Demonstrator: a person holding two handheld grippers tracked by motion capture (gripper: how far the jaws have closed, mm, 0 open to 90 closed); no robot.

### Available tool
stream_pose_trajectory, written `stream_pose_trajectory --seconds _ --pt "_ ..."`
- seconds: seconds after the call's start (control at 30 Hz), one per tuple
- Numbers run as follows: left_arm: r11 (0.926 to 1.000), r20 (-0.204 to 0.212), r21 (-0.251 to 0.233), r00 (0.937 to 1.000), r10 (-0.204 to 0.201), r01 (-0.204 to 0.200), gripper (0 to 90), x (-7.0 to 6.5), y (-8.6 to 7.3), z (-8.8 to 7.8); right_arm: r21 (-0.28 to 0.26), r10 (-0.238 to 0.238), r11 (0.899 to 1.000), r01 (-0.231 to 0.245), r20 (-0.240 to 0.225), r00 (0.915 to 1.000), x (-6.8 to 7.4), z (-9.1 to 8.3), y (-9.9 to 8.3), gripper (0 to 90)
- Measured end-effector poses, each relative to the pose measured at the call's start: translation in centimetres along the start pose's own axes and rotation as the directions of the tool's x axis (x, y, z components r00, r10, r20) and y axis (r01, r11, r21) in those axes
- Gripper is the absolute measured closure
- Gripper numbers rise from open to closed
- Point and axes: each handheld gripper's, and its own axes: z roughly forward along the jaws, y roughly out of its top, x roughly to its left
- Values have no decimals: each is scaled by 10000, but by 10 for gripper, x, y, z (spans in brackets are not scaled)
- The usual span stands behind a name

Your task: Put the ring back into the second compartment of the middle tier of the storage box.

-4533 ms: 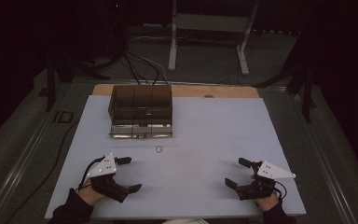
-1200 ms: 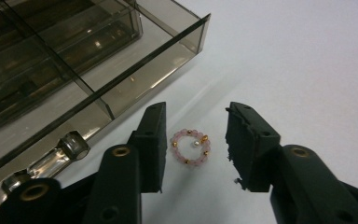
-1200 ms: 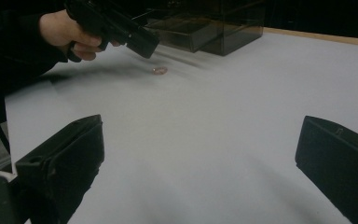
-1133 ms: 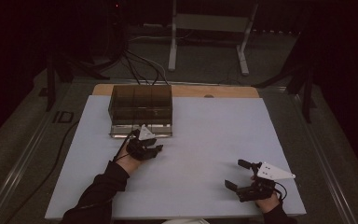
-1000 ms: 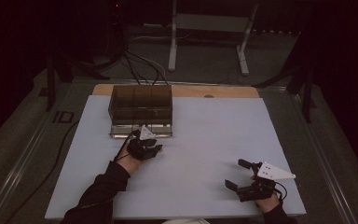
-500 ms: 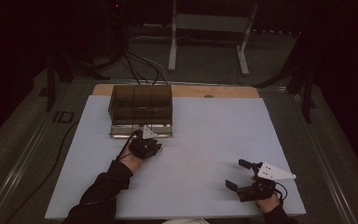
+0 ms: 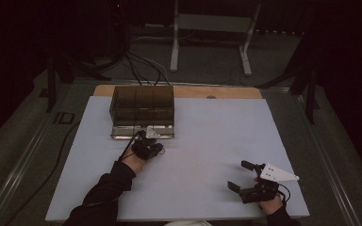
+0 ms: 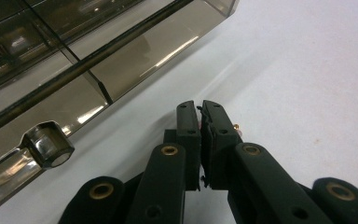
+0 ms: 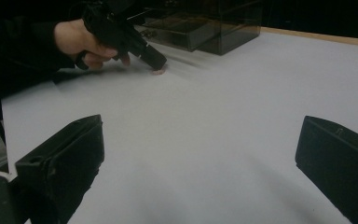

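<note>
Left gripper (image 7: pixel 156 147) has left its near-left resting spot and gone far across the surface (image 7: pixel 207 136) to just in front of the smoky clear drawer box (image 7: pixel 142 106); the forearm now stretches out after it. Its jaws have just been closing and now stand nearly together on the small ring (image 8: pixel 235 126), seen as a thin pink sliver between the pads. The ring no longer lies open beside the box.

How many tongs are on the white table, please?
2. The left tongs are in front of the smoky plastic drawer box, closed. The right tongs are near the table's front right corner, open.
</note>
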Motion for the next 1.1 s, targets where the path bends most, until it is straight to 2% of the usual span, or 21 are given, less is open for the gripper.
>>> stream_pose_trajectory --seconds 0.5,0.7,0.87,1.1 --pt "9990 53 -88 9990 441 -440 900 -2 0 -1 -30 2 10000 -2 43 10000 0 0 0 10" --pt "9986 108 -330 9991 411 -407 900 -5 3 -8 -84 32 10000 -31 74 10000 -1 0 0 10" --pt "9973 65 -324 9978 660 -658 900 -8 5 -13 -80 56 10000 -56 66 10000 -1 -1 0 10" --pt "9970 163 -405 9977 664 -657 900 -10 5 -19 -106 61 9999 -60 76 10000 -1 0 0 10"
